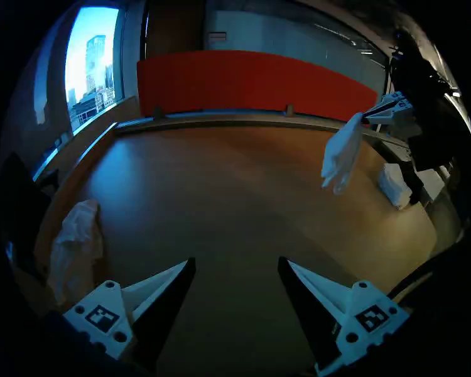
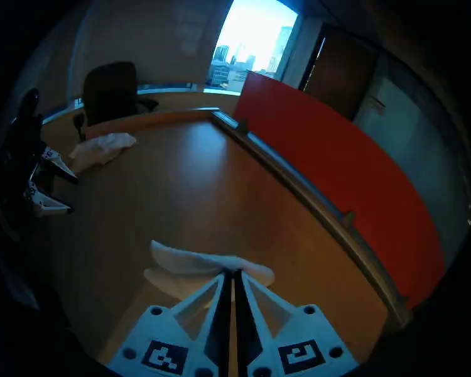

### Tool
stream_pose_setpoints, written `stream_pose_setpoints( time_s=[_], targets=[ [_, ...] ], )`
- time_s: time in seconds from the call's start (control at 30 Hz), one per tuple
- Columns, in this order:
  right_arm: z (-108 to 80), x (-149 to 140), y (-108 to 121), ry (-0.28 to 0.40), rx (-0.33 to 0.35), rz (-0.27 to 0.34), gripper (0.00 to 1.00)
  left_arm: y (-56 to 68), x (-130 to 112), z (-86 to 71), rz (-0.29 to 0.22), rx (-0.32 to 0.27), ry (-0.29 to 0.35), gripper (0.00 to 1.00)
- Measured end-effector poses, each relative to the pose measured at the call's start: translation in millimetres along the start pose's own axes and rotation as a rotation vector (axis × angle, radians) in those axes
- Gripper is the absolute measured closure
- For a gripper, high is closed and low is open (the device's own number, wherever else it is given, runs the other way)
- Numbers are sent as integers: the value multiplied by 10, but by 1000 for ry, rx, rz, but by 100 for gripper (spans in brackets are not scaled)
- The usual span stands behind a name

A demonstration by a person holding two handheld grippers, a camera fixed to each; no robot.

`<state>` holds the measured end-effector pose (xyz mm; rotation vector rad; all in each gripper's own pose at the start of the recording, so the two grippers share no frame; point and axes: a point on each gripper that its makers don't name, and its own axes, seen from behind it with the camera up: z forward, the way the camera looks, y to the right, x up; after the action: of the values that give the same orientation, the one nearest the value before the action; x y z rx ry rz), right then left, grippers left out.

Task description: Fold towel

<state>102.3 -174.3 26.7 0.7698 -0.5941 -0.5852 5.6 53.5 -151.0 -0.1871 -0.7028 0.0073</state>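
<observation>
The right gripper (image 2: 231, 274) has its fingers (image 2: 260, 301) closed together, with a fold of the white towel (image 2: 198, 264) pinched between them. In the left gripper view, this towel hangs in a loose bunch from those fingers, over the far right part of the table (image 1: 235, 182). The left gripper (image 1: 235, 261) has its fingers spread wide apart and grips nothing; bare table surface lies between them. A second crumpled towel (image 1: 75, 242) lies on the table near its left edge, well apart from the held towel. Another white cloth (image 1: 394, 185) rests at the far right side. A red partition (image 1: 254, 81) runs along the back edge of the table.
</observation>
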Motion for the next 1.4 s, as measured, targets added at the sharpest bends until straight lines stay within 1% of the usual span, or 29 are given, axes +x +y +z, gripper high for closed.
stream_pose_setpoints(
  time_s=[0.3,0.57,0.7,1.1,1.4],
  targets=[
    [-204,-309,438,-43,-45,24,97,40,23,18,9,1,-6,2],
    [-390,-584,833,-71,-83,70,97,94,25,38,17,1,-16,2],
    [-491,-747,1036,-95,-106,83,97,122,24,59,24,3,-23,3],
    [-824,-1256,1658,-175,-178,108,97,225,37,115,36,3,-38,3],
    [-973,-1533,2044,-209,-225,139,97,323,49,144,51,1,-48,3]
  ],
)
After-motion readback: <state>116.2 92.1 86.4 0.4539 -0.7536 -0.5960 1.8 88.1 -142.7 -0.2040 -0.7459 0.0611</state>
